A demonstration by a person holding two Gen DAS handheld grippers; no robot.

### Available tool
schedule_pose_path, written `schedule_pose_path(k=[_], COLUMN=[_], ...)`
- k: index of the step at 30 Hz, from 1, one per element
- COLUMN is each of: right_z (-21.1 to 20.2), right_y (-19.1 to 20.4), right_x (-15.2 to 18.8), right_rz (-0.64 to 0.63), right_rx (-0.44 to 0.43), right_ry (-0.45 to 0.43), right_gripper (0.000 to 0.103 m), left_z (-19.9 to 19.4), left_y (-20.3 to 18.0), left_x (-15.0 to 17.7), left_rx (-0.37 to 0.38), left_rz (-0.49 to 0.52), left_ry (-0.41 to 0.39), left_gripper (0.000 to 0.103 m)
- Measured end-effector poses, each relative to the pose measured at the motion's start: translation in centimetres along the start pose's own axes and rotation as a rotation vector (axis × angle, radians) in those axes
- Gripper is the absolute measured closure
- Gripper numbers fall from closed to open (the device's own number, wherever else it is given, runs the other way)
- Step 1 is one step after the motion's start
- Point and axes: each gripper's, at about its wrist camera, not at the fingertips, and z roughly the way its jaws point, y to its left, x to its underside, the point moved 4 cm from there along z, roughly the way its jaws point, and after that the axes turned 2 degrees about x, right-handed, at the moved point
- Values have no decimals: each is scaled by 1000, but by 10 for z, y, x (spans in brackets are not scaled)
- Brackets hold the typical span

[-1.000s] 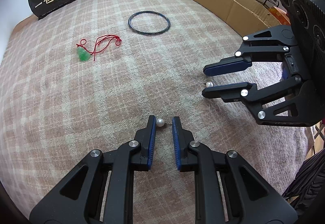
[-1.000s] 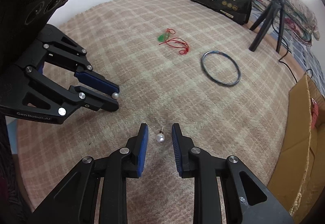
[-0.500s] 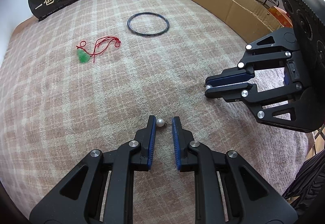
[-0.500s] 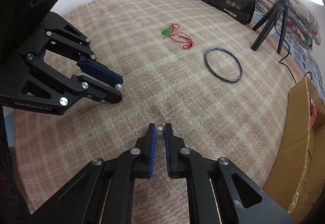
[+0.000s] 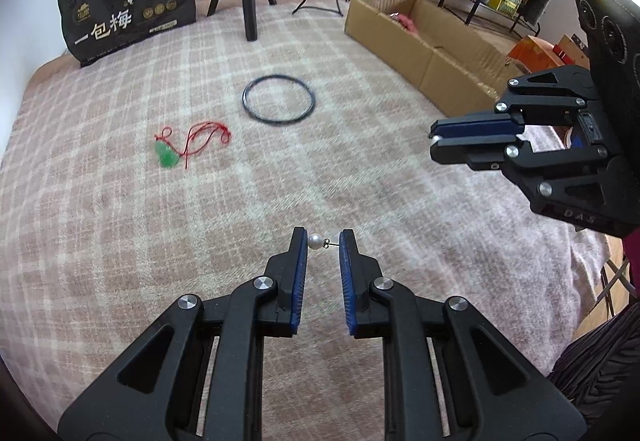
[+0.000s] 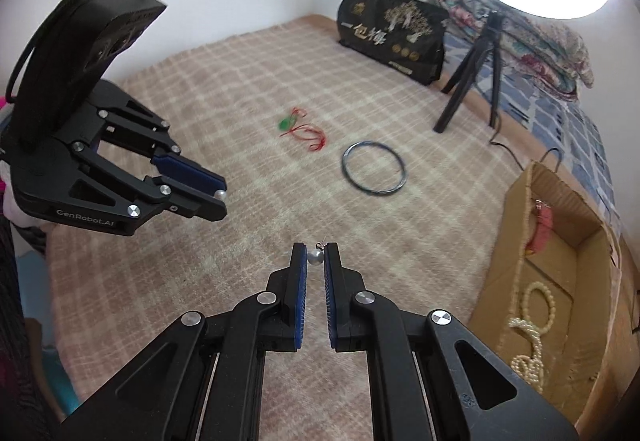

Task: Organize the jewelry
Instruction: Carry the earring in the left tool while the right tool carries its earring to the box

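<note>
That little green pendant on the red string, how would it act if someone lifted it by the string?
The red string lies in loose curls on the blanket, so it is probably limp. The green pendant would likely dangle and swing beneath it. It looks small, so probably light, though possibly brittle if it is stone or glass.

Two pearl earrings are showing, one near, one in the other view. One dark bangle is lying far centre, one green pendant on red cord left, one cardboard box right, two bead strands inside it.
</note>
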Motion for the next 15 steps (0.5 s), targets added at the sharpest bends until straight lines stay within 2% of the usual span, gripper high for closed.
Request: schedule_pose_path(k=[8, 15], right_z=[-32, -54], right_y=[-46, -99], right_x=[6, 19], right_rz=[96, 213], right_rx=[92, 173], right_ry=[-52, -79], right_gripper=[96, 96], left_z=[-15, -14], left_y=[-31, -58], left_x=[-21, -54], left_rx=[43, 85], left_rz=[41, 50], left_ry=[-62, -118], left_gripper=[88, 88])
